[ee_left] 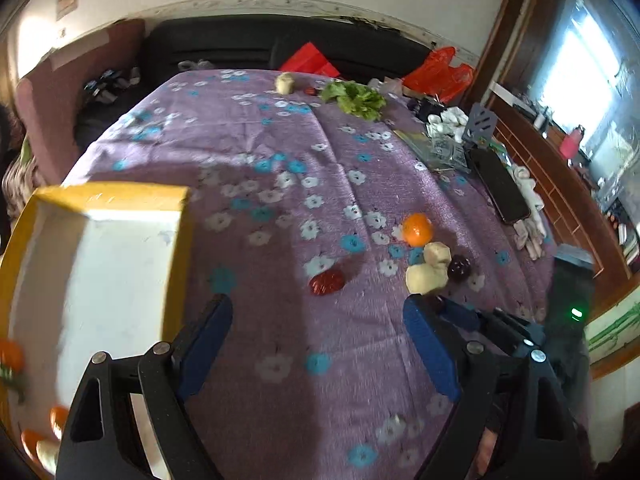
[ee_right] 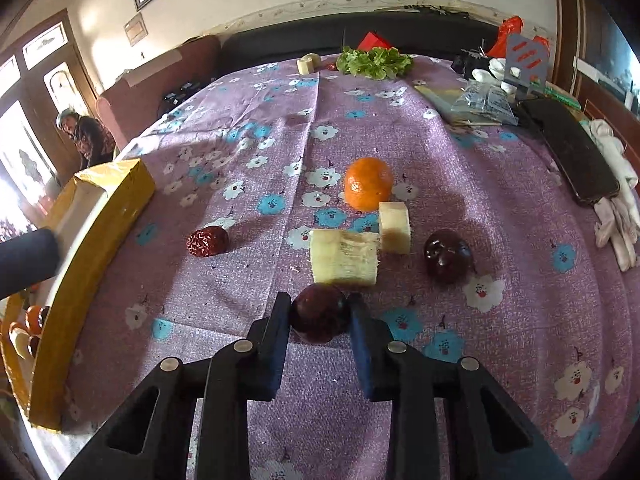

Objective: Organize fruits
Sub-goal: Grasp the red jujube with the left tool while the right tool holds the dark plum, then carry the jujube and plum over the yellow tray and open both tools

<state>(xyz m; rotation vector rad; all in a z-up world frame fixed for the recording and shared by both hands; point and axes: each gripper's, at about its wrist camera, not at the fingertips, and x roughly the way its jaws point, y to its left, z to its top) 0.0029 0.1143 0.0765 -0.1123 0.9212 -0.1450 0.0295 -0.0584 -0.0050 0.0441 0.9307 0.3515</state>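
The right gripper [ee_right: 319,314] clamps a dark plum [ee_right: 319,313] on the surface [ee_right: 500,220], just near of two pale chunks [ee_right: 345,257]. Beyond lie an orange [ee_right: 368,183], another plum [ee_right: 447,255] and a date [ee_right: 208,241]. The left gripper [ee_left: 318,312] hangs open beside the box [ee_left: 176,248].

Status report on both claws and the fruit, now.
Right claw closed around a dark plum on the tablecloth. Left claw open, empty, beside the yellow box. Cane piece just ahead of the plum; path otherwise open.
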